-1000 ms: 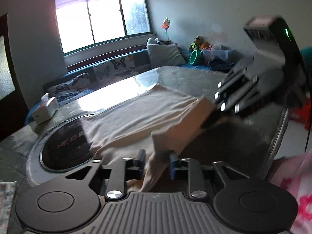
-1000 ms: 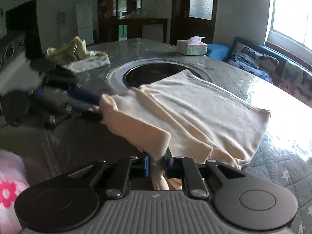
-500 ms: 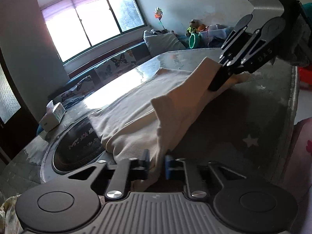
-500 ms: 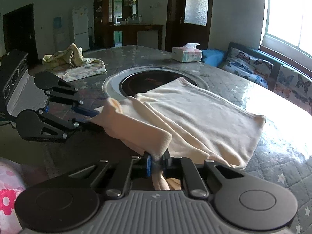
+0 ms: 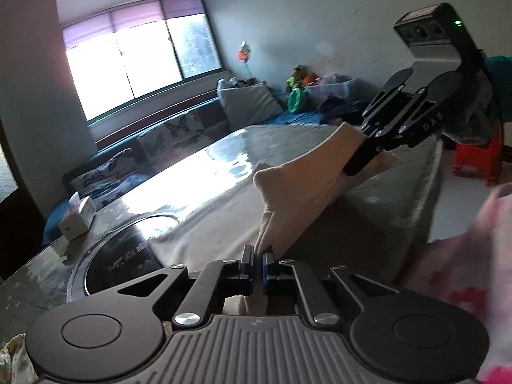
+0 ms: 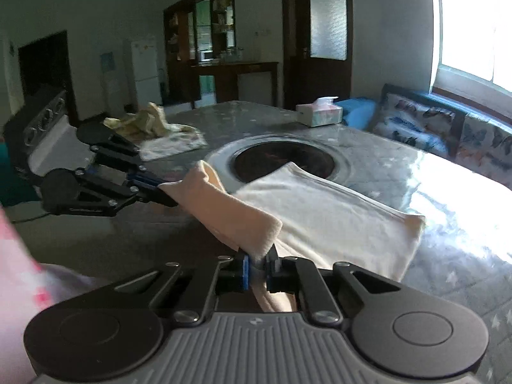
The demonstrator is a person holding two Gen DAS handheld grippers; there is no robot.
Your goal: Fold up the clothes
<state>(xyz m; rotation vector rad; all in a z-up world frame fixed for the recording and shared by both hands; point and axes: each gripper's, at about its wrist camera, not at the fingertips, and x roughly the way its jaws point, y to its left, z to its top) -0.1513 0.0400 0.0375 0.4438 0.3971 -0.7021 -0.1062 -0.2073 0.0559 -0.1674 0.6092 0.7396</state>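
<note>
Cream cloth (image 6: 326, 211) is the thing being folded, and most of it lies flat on the table (image 6: 416, 163), running from lower centre up toward the round black inset (image 6: 281, 163) in the right wrist view. The near edge is up off the table, strung between the two grippers like a little hammock.

Left gripper (image 5: 258, 267) has its jaws clenched on one corner of that edge at the bottom centre of its own view. Right gripper (image 6: 258, 267) is clamped on the other corner the same way. In the left view the right gripper shows at the upper right, in the right view the left one sits at the middle left.

What the next move hangs on, I'd say: the held edge runs side to side between the hands, and the flat rest of the cloth lies straight ahead of both jaws, away from the person. Neither hand looks nearer, so both would carry the edge forward together.

Compared with a second ago, the left jaws were apart around the cloth and are now pinched on it, and the edge has come up higher off the table.
</note>
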